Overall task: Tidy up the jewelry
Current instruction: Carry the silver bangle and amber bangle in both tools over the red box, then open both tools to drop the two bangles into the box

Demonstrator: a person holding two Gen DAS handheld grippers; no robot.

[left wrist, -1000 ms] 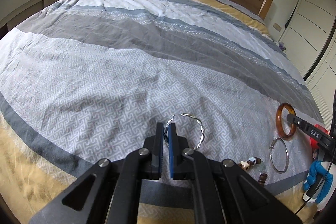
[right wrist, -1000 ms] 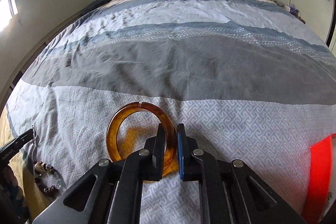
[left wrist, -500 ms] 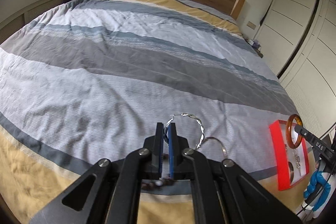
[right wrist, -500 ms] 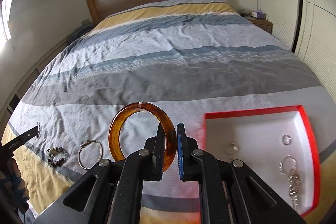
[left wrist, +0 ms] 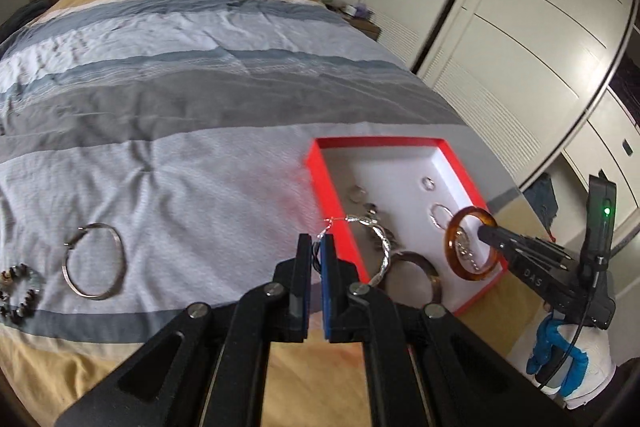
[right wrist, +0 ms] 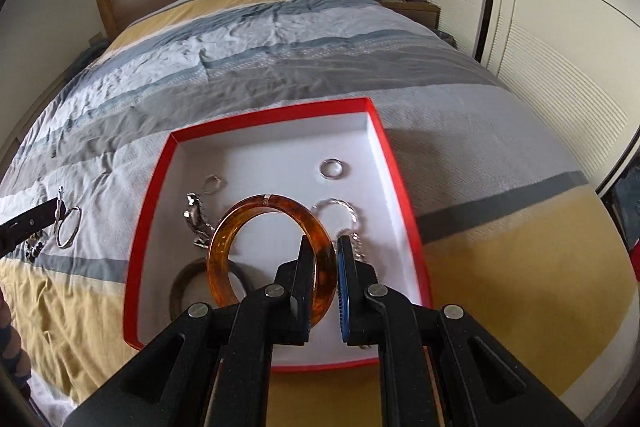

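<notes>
Both grippers point steeply down toward the bed. The left gripper (left wrist: pixel 316 247) is clamped on a twisted silver bangle (left wrist: pixel 382 247), which hangs over the 9 o'clock wall of the red box (left wrist: pixel 326 195). The right gripper (right wrist: pixel 323 259) is clamped on the amber bangle (right wrist: pixel 224 247), held upright above the box's white floor. A plain silver bangle (left wrist: pixel 94 261) and a bead bracelet (left wrist: pixel 18 289) lie on the quilt (left wrist: pixel 200 167) at 9 o'clock, well apart from the box.

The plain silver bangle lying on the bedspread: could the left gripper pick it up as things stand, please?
Probably not yet. The left gripper is shut on the twisted silver bangle, near the red box, so it must release that first. The plain silver bangle itself lies uncovered on the bedspread, apart from the beaded bracelet.
</notes>
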